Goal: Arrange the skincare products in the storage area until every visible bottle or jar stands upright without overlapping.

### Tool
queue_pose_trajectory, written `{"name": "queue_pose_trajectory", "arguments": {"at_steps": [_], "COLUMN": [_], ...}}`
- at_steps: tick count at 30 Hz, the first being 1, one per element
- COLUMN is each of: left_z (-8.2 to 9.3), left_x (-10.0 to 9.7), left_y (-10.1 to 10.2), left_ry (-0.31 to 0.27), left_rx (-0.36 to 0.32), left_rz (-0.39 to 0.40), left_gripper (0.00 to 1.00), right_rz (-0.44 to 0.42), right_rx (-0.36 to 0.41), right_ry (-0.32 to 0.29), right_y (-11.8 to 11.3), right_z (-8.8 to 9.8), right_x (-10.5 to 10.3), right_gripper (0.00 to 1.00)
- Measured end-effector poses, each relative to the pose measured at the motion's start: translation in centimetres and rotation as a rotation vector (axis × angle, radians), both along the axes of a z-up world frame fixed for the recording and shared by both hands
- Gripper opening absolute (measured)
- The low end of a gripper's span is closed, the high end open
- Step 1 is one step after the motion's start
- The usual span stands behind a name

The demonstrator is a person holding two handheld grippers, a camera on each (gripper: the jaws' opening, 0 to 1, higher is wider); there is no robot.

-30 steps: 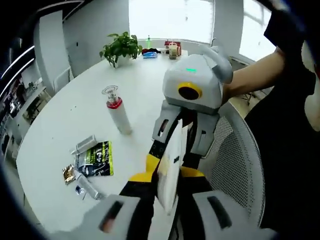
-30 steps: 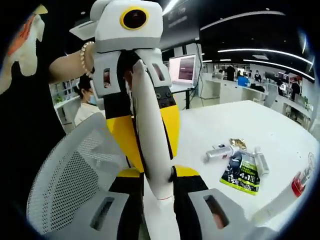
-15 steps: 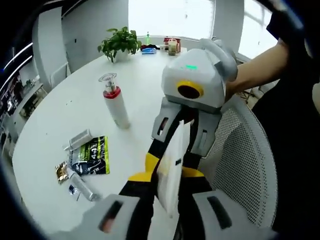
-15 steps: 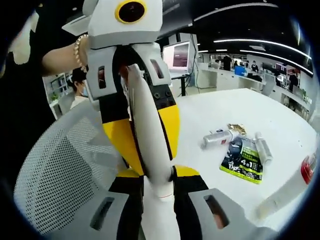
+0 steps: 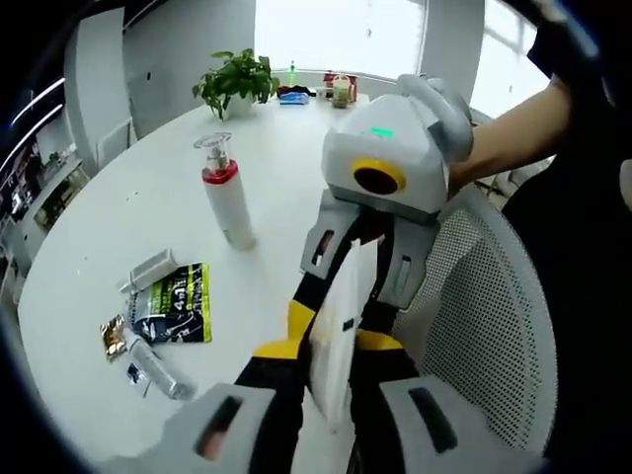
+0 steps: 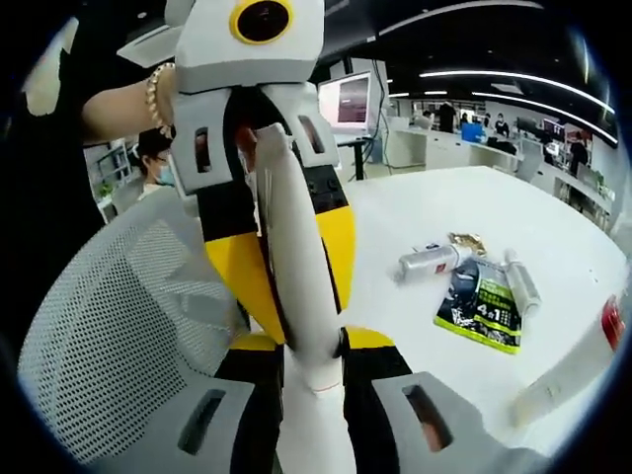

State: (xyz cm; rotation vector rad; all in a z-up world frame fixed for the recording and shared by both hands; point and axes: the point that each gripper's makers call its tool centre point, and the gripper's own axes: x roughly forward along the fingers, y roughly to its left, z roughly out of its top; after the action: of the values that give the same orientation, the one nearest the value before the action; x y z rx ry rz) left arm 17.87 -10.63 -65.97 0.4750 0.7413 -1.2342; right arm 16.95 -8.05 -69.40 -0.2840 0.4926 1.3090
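The round white table point(image 5: 118, 227) looks smooth and faintly glossy, and the green-and-black printed sachet point(image 5: 180, 305) lying on it has a shiny foil-like face. The white pump bottle with the red collar point(image 5: 226, 200) seems matt plastic under a clear cap, while the grey chair back point(image 6: 118, 326) is open woven mesh.

Little has been altered beyond the viewpoints. The white tube point(image 5: 336, 326) is kept clamped between both hand-held grippers, left point(image 5: 331, 395) and right point(image 6: 314, 380), as before. Nothing on the desk point(image 5: 118, 237) has been moved; pump bottle point(image 5: 225, 202) and sachet point(image 5: 180, 304) are merely framed differently.
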Motion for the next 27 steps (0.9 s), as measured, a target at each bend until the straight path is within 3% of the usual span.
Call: {"name": "queue_pose_trajectory", "arguments": {"at_steps": [16, 27], "left_z": [0.3, 0.4], "left_x": [1.8, 4.7], "left_y": [-1.8, -3.5], "left_ry": [-0.048, -0.097], "left_rx": [-0.032, -0.039], "left_rz": [-0.031, -0.06], "left_gripper": [0.16, 0.15], "right_rz": [-0.039, -0.129], "right_rx": [-0.022, -0.028], "right_ry": [-0.027, -0.03], "right_y": [-1.4, -3.8], "right_z": [0.1, -0.4], "right_x": [2.2, 5.1], "right_gripper": [0.22, 0.23]}}
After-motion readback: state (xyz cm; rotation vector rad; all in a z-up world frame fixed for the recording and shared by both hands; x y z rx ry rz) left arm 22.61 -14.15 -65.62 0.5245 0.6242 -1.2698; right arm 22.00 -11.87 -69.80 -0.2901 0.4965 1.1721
